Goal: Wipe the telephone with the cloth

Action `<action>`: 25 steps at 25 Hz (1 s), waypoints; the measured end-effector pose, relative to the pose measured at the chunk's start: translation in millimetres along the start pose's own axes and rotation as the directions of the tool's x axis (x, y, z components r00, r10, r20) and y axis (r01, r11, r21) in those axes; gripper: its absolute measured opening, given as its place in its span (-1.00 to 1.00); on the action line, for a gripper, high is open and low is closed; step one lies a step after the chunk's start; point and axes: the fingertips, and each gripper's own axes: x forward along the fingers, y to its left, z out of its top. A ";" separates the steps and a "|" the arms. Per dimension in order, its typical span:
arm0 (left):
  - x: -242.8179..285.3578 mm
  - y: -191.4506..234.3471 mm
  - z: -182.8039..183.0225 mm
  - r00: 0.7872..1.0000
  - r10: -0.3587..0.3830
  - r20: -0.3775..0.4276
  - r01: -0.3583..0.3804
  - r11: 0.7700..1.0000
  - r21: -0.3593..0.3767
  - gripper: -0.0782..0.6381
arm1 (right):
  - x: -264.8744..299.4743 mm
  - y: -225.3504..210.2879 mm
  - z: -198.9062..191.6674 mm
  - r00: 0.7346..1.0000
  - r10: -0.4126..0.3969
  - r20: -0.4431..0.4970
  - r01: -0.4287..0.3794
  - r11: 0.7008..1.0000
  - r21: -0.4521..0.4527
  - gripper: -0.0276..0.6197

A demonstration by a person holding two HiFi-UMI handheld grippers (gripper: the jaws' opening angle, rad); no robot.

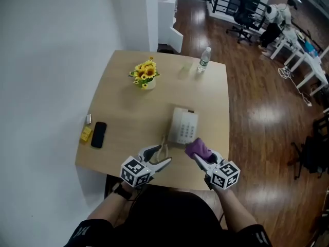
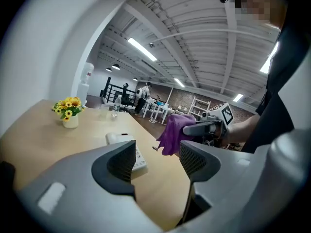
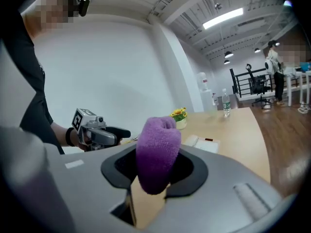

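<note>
A white telephone (image 1: 183, 127) lies flat near the front of the wooden table (image 1: 128, 109). My right gripper (image 1: 199, 157) is shut on a bunched purple cloth (image 1: 198, 148), held just off the telephone's near right corner. In the right gripper view the cloth (image 3: 156, 154) fills the gap between the jaws, with the telephone (image 3: 204, 143) beyond it. My left gripper (image 1: 162, 156) hovers open by the telephone's near left corner, nothing between its jaws. In the left gripper view the telephone (image 2: 141, 160) is partly hidden behind one jaw, and the cloth (image 2: 174, 132) hangs to the right.
A pot of yellow flowers (image 1: 145, 75) and a water bottle (image 1: 204, 59) stand at the table's far side. A black mobile phone (image 1: 98, 134) and a yellow object (image 1: 86, 134) lie at the left edge. A white wall runs along the left; wooden floor lies to the right.
</note>
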 end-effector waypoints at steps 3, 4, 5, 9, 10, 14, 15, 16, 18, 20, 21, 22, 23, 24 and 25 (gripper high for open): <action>1.7 22.5 -1.6 1.000 -0.016 -0.027 0.016 1.000 -0.013 -0.01 | 26.4 -11.7 9.7 1.000 -0.024 -0.011 0.024 1.000 -0.005 -0.49; 2.3 29.6 -2.0 0.999 -0.022 -0.036 0.022 1.000 -0.014 -0.01 | 35.0 -17.1 13.1 0.999 -0.033 -0.011 0.033 0.999 -0.008 -0.49; 3.5 37.1 -2.2 0.999 -0.026 -0.046 0.026 1.000 -0.013 -0.01 | 44.2 -23.5 16.6 0.999 -0.042 -0.012 0.042 0.999 -0.017 -0.49; 10.5 66.4 -1.8 0.997 -0.019 -0.074 0.017 1.000 -0.023 -0.01 | 84.2 -47.8 32.9 0.997 -0.059 -0.042 0.056 0.996 -0.073 -0.49; 12.2 72.7 -2.0 0.997 -0.013 -0.075 0.011 0.999 -0.035 -0.01 | 95.3 -52.6 36.3 0.997 -0.058 -0.057 0.053 0.994 -0.097 -0.49; 21.4 92.4 -1.7 0.997 0.013 -0.071 -0.018 0.997 -0.076 -0.01 | 146.2 -73.3 46.4 0.986 -0.060 -0.153 0.023 0.972 -0.236 -0.49; 23.5 95.6 -1.3 0.998 0.022 -0.066 -0.027 0.997 -0.079 -0.01 | 158.8 -78.3 47.4 0.981 -0.062 -0.182 0.009 0.962 -0.274 -0.49; 25.1 98.2 -0.8 0.998 0.031 -0.059 -0.036 0.996 -0.082 -0.01 | 170.9 -83.2 47.7 0.975 -0.063 -0.211 -0.006 0.949 -0.315 -0.49; 26.9 100.7 0.7 0.998 0.041 -0.055 -0.046 0.995 -0.093 -0.01 | 194.3 -92.8 48.6 0.963 -0.071 -0.260 -0.041 0.915 -0.401 -0.49; 27.0 102.3 1.5 0.997 0.046 -0.066 -0.053 0.994 -0.098 -0.01 | 216.5 -103.2 49.8 0.949 -0.094 -0.301 -0.067 0.871 -0.486 -0.49; 26.4 103.8 1.2 0.996 0.051 -0.074 -0.058 0.994 -0.094 -0.01 | 227.1 -109.4 49.3 0.941 -0.112 -0.319 -0.077 0.848 -0.524 -0.49; 25.5 106.1 0.1 0.995 0.057 -0.082 -0.065 0.994 -0.087 -0.01 | 237.0 -116.3 48.2 0.933 -0.132 -0.335 -0.083 0.827 -0.557 -0.49; 24.6 109.4 -1.6 0.994 0.066 -0.089 -0.073 0.994 -0.078 -0.01 | 245.7 -123.5 46.2 0.924 -0.151 -0.351 -0.088 0.809 -0.581 -0.49; 23.2 113.1 -3.1 0.993 0.075 -0.094 -0.082 0.994 -0.072 -0.01 | 253.1 -130.3 43.2 0.914 -0.169 -0.370 -0.094 0.797 -0.597 -0.49; 21.0 116.5 -3.8 0.992 0.085 -0.097 -0.092 0.993 -0.071 -0.01 | 259.1 -135.7 38.3 0.901 -0.184 -0.393 -0.104 0.788 -0.607 -0.49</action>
